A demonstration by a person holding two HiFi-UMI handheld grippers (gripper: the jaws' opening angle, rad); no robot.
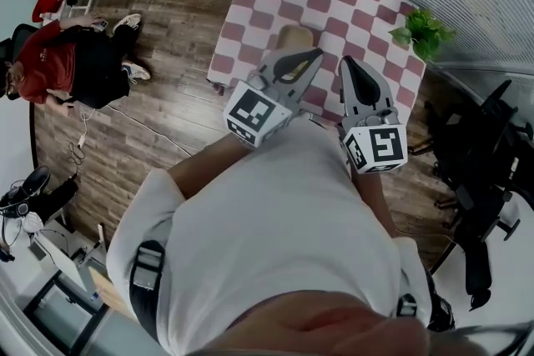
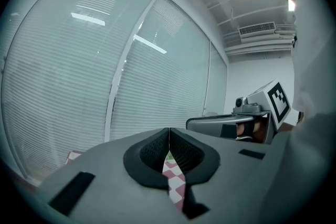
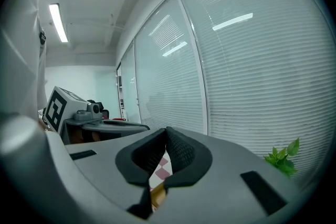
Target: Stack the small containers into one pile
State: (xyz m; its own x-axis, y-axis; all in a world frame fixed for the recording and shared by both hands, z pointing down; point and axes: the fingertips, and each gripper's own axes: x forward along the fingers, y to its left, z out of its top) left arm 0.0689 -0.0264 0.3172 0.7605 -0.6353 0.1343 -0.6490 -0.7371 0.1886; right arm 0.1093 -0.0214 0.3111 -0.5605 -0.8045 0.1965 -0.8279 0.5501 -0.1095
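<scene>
Tan container (image 1: 294, 37), possibly already a pile, on checked counter (image 1: 359, 4), ahead of and below left gripper (image 1: 311, 56). Left gripper and right gripper (image 1: 350, 66): jaws pressed together, empty. Likely best: spread jaws first, tip down, take rim squarely.

An office-like room: slatted blinds (image 2: 79, 60) cover the glazed walls, a ceiling air-conditioning vent (image 2: 257, 29) and a strip light (image 3: 56, 22) sit overhead, and black swivel chairs (image 1: 471, 150) stand on the wood-plank floor (image 1: 167, 96). A table under a pink-and-white checked cloth (image 1: 334, 4) stands by the blinds, a leafy plant (image 1: 424, 31) at its corner, while a person in a red top (image 1: 58, 62) sits low on the floor well apart
</scene>
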